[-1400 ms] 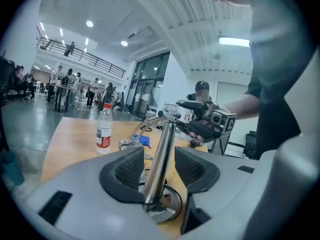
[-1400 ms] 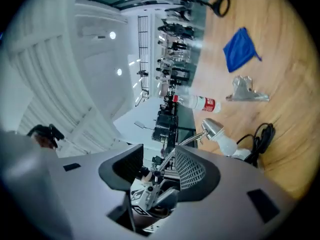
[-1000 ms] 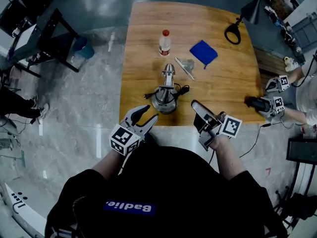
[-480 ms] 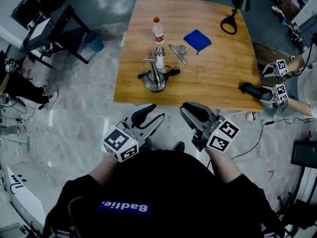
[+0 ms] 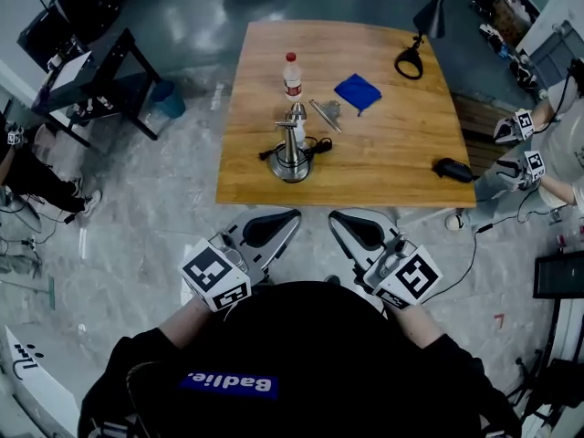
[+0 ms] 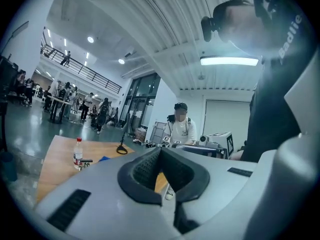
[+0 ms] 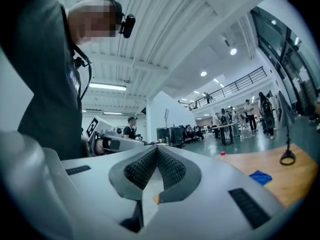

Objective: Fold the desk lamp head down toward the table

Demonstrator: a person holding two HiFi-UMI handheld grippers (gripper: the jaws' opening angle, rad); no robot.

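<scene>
The silver desk lamp (image 5: pixel 292 151) stands on its round base near the front of the wooden table (image 5: pixel 392 167), its head low over the stem and a black cord curled beside it. Both grippers are held back off the table, close to my body. My left gripper (image 5: pixel 293 214) and right gripper (image 5: pixel 332 215) have just been closing, and both are shut with nothing between the pads. In the left gripper view the left gripper (image 6: pixel 160 149) points level, with the lamp (image 6: pixel 86 162) small at the left. In the right gripper view the right gripper (image 7: pixel 156 147) is also empty.
On the table are a clear bottle with a red cap (image 5: pixel 292 73), a blue cloth (image 5: pixel 357 90), a small metal part (image 5: pixel 325 112), a black ring lamp (image 5: pixel 407 60) and a black object (image 5: pixel 453 169). Another person (image 5: pixel 547 158) holding grippers stands at right. A blue bin (image 5: pixel 168 99) sits left.
Both grippers drew back from the table's front edge toward my body and closed their jaws. The right gripper rolled. The table now sits further away in the head view.
</scene>
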